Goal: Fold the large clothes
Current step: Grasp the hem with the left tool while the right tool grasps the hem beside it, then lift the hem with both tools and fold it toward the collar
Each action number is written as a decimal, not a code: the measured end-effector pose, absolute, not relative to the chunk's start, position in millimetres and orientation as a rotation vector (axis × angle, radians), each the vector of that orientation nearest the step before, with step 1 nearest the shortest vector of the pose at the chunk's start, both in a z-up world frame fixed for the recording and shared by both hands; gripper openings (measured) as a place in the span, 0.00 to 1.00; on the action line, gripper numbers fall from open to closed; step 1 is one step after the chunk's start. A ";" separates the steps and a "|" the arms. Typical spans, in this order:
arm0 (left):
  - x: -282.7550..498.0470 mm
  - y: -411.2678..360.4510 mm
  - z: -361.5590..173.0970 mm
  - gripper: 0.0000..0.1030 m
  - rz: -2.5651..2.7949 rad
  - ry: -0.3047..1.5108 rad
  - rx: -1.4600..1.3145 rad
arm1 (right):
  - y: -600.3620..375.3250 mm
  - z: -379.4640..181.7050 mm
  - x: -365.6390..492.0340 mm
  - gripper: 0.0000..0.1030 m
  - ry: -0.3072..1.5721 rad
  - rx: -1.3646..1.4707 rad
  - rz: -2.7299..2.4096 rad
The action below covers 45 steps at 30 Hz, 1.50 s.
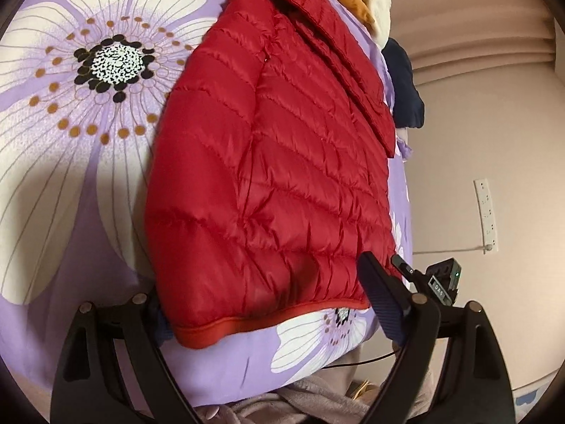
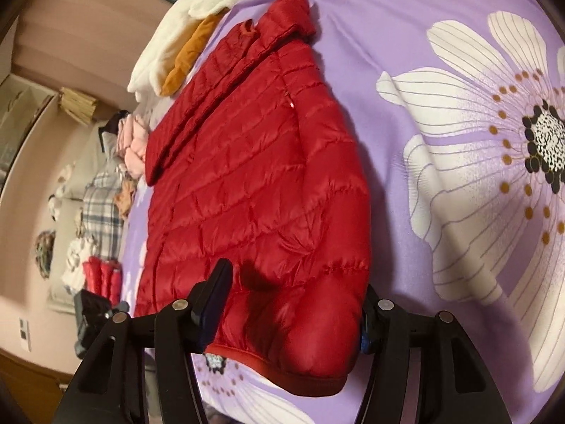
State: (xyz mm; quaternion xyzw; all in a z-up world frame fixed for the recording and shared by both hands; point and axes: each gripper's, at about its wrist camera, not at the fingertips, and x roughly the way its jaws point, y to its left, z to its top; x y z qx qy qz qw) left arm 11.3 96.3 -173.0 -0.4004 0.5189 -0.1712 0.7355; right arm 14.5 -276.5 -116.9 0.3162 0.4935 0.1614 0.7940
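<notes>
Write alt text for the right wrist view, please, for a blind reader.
A red puffer jacket lies on a purple floral bedspread, its hem between the open fingers of the right gripper. Other clothes are piled at the left.

Left wrist view: you look from low at the hem end of the quilted red puffer jacket (image 1: 268,162), forward along its length toward the collar, with the jacket close and filling the middle.
Left view edges: your black left gripper (image 1: 261,304) frames the bottom; the pink wall sits to the right.
Right wrist view: you look from the same hem end, also close, facing the collar, with the room's left side visible.
Shared part: both views take in the jacket (image 2: 254,183), the purple bedspread printed with big white flowers (image 2: 441,134) and the cream and orange clothes beyond the collar.
</notes>
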 end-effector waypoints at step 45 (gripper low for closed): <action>-36.2 83.7 41.7 0.14 -0.395 0.521 -0.384 | -269.2 58.5 -70.8 0.19 0.342 0.440 0.601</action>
